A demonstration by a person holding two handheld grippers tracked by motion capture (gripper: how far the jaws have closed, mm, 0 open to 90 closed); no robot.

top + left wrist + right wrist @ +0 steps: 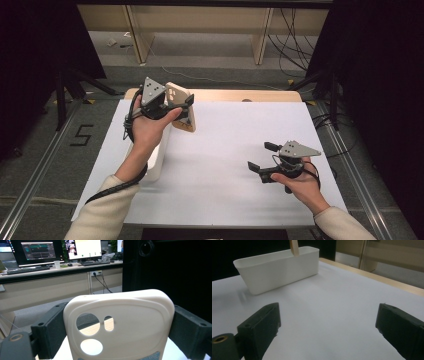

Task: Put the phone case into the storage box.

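A cream phone case (187, 121) with round camera cutouts is held upright above the table's back left. My left gripper (176, 106) is shut on it, one jaw on each side edge. In the left gripper view the case (130, 322) stands between the two black fingers (51, 327), top end up. At the right side of the table my right gripper (259, 155) hovers low and open, nothing between its jaws. The right gripper view looks past its open jaws toward a white bin (277, 267), with the case's (294, 247) lower end hanging over the bin's far rim.
The white rectangular bin (156, 161) sits at the table's left, partly under the left forearm. A white sheet (230, 145) covers the tabletop, with a wooden edge (240, 95) at the back. Dark stands and cables flank the table on the floor.
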